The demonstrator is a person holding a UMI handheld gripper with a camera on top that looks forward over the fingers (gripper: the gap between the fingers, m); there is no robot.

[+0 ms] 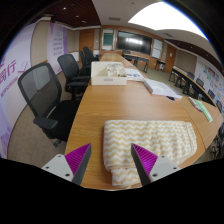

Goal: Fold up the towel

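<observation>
My gripper [112,163] hung spread and empty over the table [120,105] — the towel [150,140] lay bunched just beyond its fingers. Best approach, I judged: descend on the near edge, pinch one layer only, then carry it across.

Towel [150,140] was soft, nubby woven cloth, table [115,105] beneath it smooth matt wood, finger pads [78,160] glossy magenta plastic, chairs [42,92] beside table dark mesh fabric.
</observation>
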